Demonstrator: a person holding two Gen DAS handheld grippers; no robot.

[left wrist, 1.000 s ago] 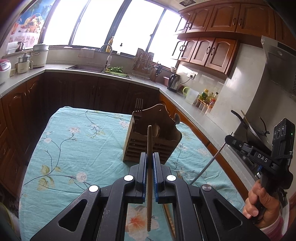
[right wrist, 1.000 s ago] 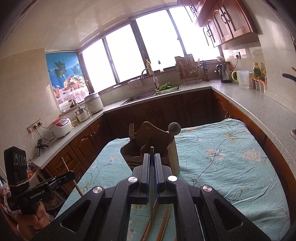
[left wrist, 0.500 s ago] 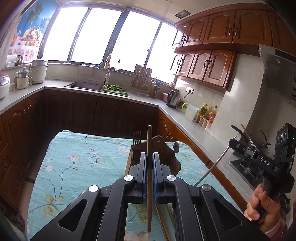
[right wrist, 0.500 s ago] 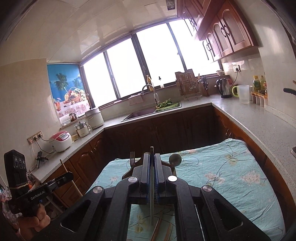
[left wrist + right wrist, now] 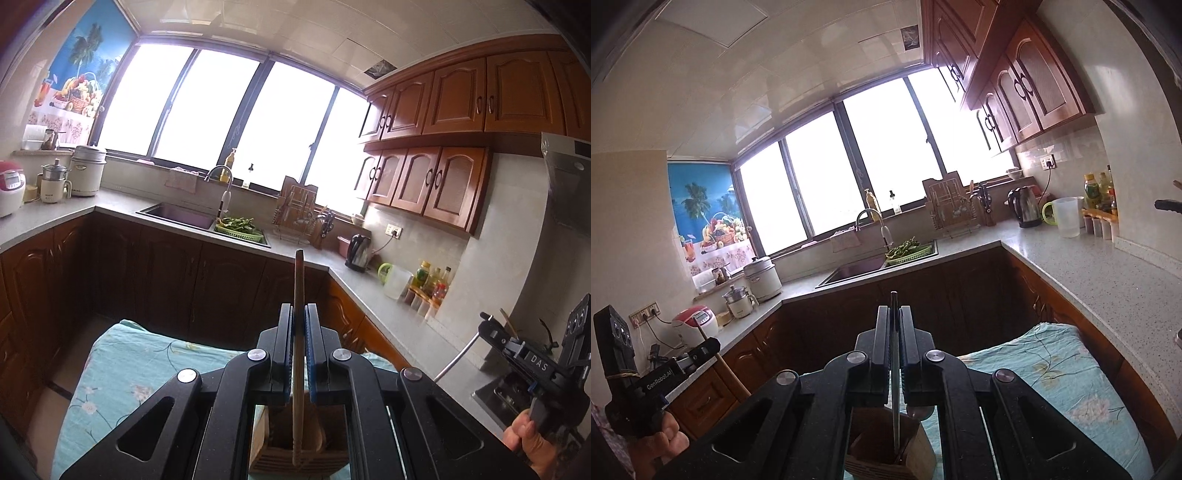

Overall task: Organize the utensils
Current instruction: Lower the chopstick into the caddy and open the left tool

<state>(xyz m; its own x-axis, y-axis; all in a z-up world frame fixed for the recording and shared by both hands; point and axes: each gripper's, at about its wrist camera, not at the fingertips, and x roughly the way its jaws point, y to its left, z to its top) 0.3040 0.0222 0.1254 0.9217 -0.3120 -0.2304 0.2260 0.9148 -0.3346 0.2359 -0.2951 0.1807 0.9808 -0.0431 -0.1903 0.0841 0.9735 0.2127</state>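
My left gripper [image 5: 298, 317] is shut on a wooden utensil [image 5: 297, 332] held upright; its lower end hangs just over the wooden slatted utensil holder [image 5: 295, 459] below. My right gripper [image 5: 894, 321] is shut on a thin metal utensil [image 5: 894, 387], also upright, its lower end inside or just above the same holder [image 5: 886, 454]. Each gripper shows in the other's view: the right one [image 5: 487, 325] at the far right with its metal rod, the left one [image 5: 713, 345] at the lower left with its wooden stick.
The holder stands on a table with a teal floral cloth [image 5: 122, 369] [image 5: 1071, 373]. Dark wooden cabinets and a grey L-shaped counter [image 5: 1071, 258] surround it, with a sink [image 5: 177, 216], kettle [image 5: 358, 253], jug, bottles and rice cookers [image 5: 86, 170].
Both grippers have risen and tilted up, so the table and holder dropped to the bottom of both views. Both utensils now stand over the holder. Both stay shut.
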